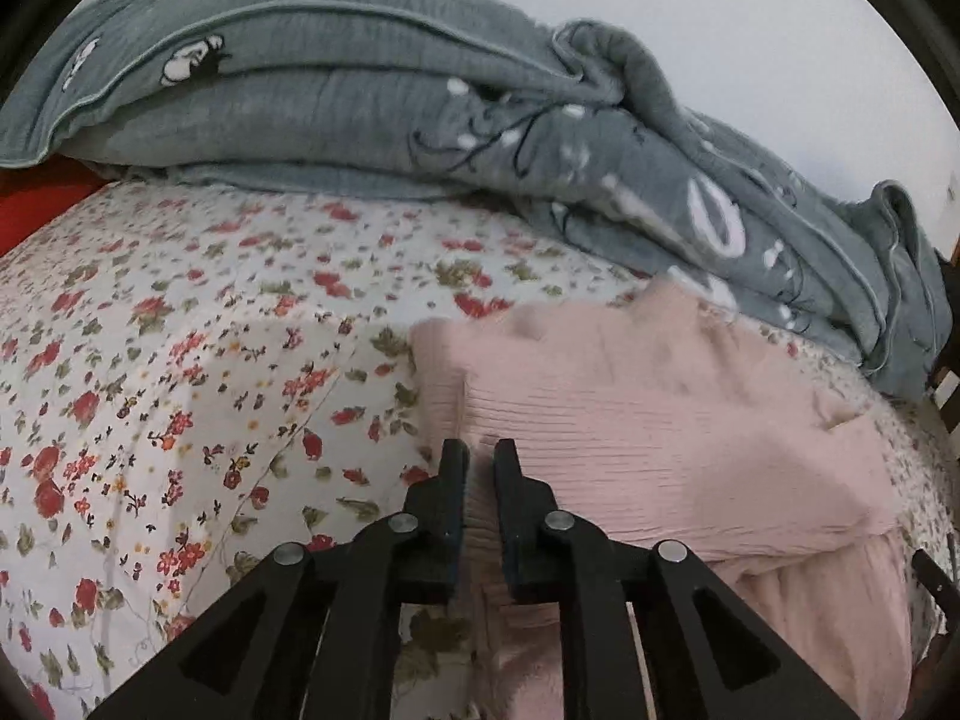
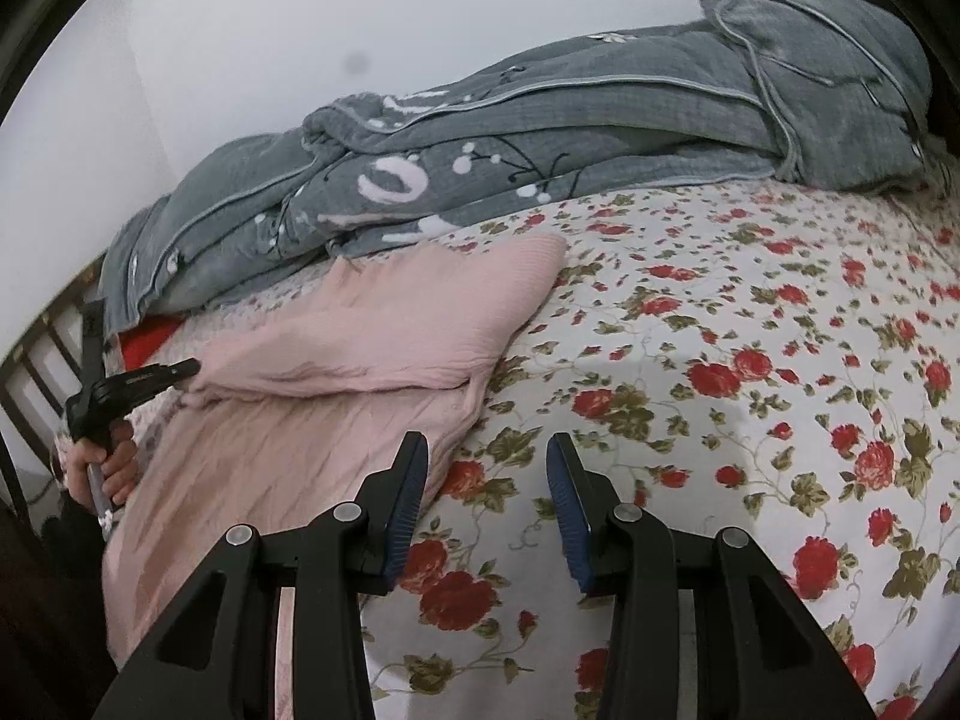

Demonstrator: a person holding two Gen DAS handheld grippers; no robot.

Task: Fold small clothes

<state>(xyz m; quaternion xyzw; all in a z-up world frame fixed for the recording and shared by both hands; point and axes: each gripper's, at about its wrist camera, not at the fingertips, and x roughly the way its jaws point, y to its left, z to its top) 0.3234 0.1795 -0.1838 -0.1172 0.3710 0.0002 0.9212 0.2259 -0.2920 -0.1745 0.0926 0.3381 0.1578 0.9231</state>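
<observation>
A pink ribbed garment (image 1: 660, 420) lies partly folded on the floral bed sheet (image 1: 180, 360). My left gripper (image 1: 481, 456) is shut on the garment's near edge, with pink cloth pinched between the fingers. In the right wrist view the same garment (image 2: 360, 330) lies at the left, its upper part folded over. The left gripper (image 2: 186, 369) shows there at the fold's left end, held by a hand. My right gripper (image 2: 487, 450) is open and empty, over the sheet just right of the garment's edge.
A grey-green quilt and pillow (image 1: 420, 90) are piled along the back of the bed, also in the right wrist view (image 2: 540, 138). A white wall stands behind. A dark bed frame (image 2: 36, 360) runs along the left edge. The floral sheet (image 2: 750, 360) stretches to the right.
</observation>
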